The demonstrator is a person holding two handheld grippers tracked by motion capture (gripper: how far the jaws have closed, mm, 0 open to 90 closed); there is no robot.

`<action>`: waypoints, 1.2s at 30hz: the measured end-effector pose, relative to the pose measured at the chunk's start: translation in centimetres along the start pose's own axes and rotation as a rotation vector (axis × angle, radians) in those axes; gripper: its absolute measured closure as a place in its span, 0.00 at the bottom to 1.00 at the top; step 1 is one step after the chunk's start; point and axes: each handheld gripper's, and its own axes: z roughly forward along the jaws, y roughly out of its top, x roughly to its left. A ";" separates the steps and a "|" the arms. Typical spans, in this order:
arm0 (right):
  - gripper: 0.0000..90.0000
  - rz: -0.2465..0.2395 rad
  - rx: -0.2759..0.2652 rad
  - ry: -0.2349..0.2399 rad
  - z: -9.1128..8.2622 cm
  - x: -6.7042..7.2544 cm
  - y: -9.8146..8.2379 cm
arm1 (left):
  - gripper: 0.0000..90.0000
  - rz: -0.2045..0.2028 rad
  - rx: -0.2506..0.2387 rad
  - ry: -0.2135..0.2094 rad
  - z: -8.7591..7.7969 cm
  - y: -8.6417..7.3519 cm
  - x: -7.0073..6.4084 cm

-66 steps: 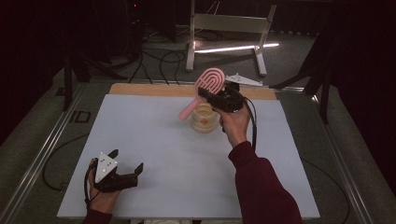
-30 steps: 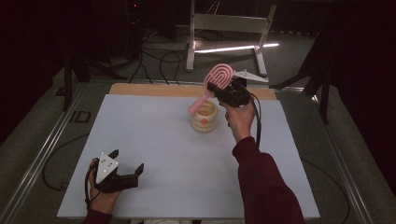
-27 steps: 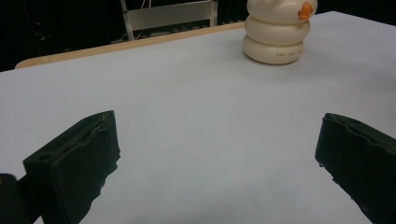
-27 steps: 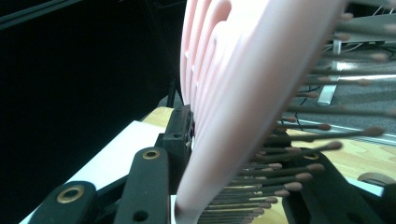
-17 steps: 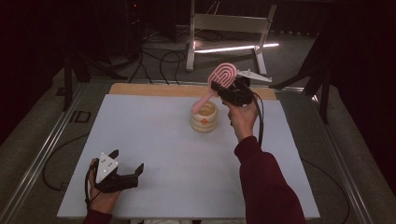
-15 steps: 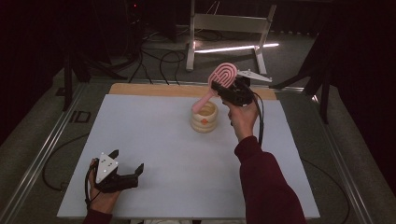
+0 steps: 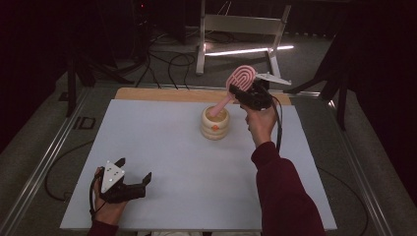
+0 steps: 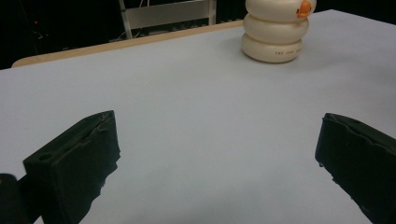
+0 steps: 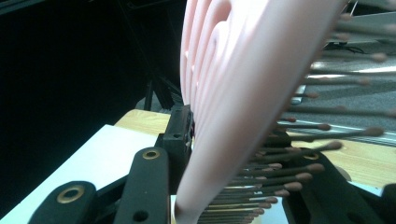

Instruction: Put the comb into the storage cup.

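High view has the right gripper (image 7: 244,94) raised at the far side of the table (image 7: 162,147), clamped on a pink hairbrush (image 7: 237,84) by its head, handle angling down into the cream holder (image 7: 215,123) sitting far-centre. Right gripper view puts the brush (image 9: 243,93) right between the jaws, bristles sticking out. Left gripper (image 7: 133,172) rests at the near left corner, jaws spread wide with nothing in them.
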 end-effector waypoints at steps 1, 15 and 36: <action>0.71 -0.001 0.002 -0.002 0.0 -0.1 0.0 | 0.01 0.001 0.000 0.000 0.0 0.0 0.0; 0.71 0.009 0.010 -0.047 0.3 -0.9 -0.3 | 0.01 0.004 0.002 -0.002 0.0 0.0 -0.1; 0.71 0.013 0.038 -0.059 1.6 -0.9 -1.4 | 0.01 0.007 0.002 0.000 0.0 0.0 0.0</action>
